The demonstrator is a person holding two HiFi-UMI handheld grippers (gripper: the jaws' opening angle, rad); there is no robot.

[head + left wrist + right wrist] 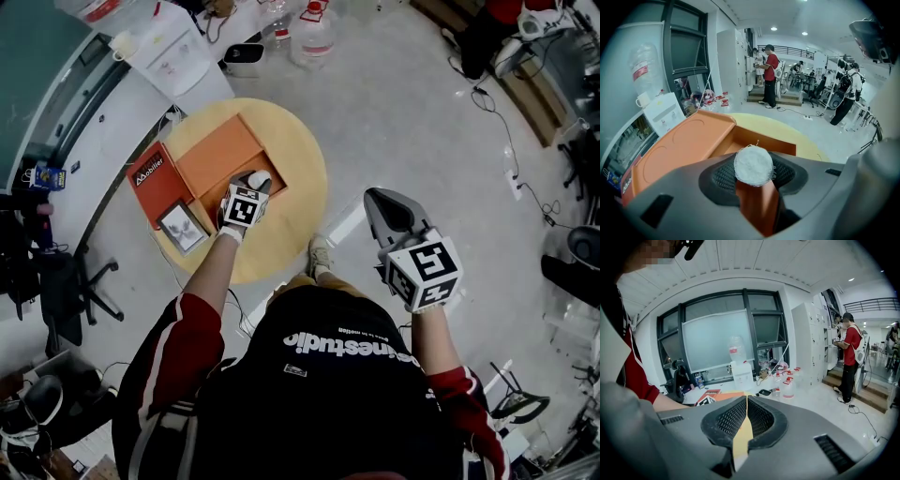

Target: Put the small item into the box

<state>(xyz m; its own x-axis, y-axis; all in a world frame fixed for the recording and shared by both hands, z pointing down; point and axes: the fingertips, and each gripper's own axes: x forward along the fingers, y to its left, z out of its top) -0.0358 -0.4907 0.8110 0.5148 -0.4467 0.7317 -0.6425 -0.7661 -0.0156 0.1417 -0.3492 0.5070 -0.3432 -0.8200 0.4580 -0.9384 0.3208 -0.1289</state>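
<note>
A small white round fuzzy item (260, 177) (753, 165) sits between the tips of my left gripper (255, 184) (753, 173), whose jaws are shut on it. It hangs just above the open orange box (214, 155) (689, 143) on the round yellow table (295, 141) (790, 130), over the box's sunken compartment near its right end. My right gripper (377, 197) (746, 399) is off the table to the right, above the floor. Its pads meet with nothing between them.
A red lid or booklet (148, 173) and a small framed picture (183, 227) lie left of the box. A white water dispenser (169, 47) and bottles (316, 33) stand beyond the table, an office chair (70, 281) is at left, and people (769, 75) stand far off.
</note>
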